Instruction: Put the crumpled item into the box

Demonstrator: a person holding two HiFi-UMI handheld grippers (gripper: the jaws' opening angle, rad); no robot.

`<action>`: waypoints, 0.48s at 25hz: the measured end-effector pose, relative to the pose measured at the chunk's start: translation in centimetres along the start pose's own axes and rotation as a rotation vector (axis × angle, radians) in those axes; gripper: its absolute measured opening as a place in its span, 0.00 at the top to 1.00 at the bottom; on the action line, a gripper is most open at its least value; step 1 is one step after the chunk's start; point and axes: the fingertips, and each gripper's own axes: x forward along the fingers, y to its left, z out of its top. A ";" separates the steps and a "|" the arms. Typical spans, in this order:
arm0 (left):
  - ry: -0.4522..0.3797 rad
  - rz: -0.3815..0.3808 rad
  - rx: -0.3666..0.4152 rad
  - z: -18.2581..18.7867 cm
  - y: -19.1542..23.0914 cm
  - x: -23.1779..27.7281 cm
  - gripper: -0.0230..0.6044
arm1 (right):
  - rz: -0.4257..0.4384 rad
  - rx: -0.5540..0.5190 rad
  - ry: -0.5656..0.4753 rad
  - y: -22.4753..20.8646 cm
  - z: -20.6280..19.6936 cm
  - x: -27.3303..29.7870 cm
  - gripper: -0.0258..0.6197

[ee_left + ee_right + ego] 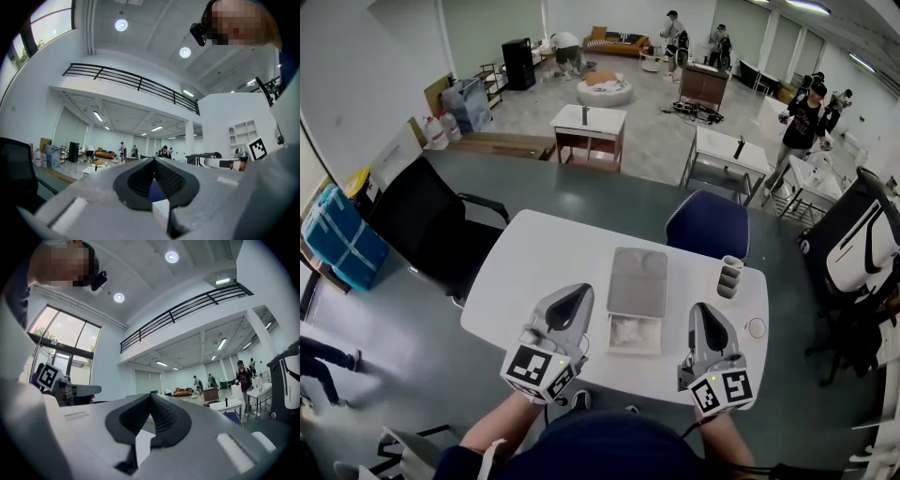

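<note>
Box [652,338] sits clear between left claw [577,291] and right claw [702,307].

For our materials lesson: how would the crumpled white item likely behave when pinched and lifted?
The crumpled white item looks creased and irregular, so it is probably soft and light. It sits low and lumpy, so it would likely squash when pinched rather than roll.

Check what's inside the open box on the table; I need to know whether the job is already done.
A white crumpled item lies inside the box, filling most of it. It covers the floor of the box, so anything beneath it cannot be seen.
</note>
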 end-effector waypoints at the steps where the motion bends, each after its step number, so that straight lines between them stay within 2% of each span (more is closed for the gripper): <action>1: 0.003 -0.001 -0.002 -0.1 -0.1 0.0 0.96 | -0.001 0.003 0.002 0.0 -0.1 -0.1 0.96; 12: 0.038 -0.014 -0.015 -1.7 -0.6 0.7 0.96 | -0.013 0.029 0.015 -0.7 -1.3 -0.3 0.96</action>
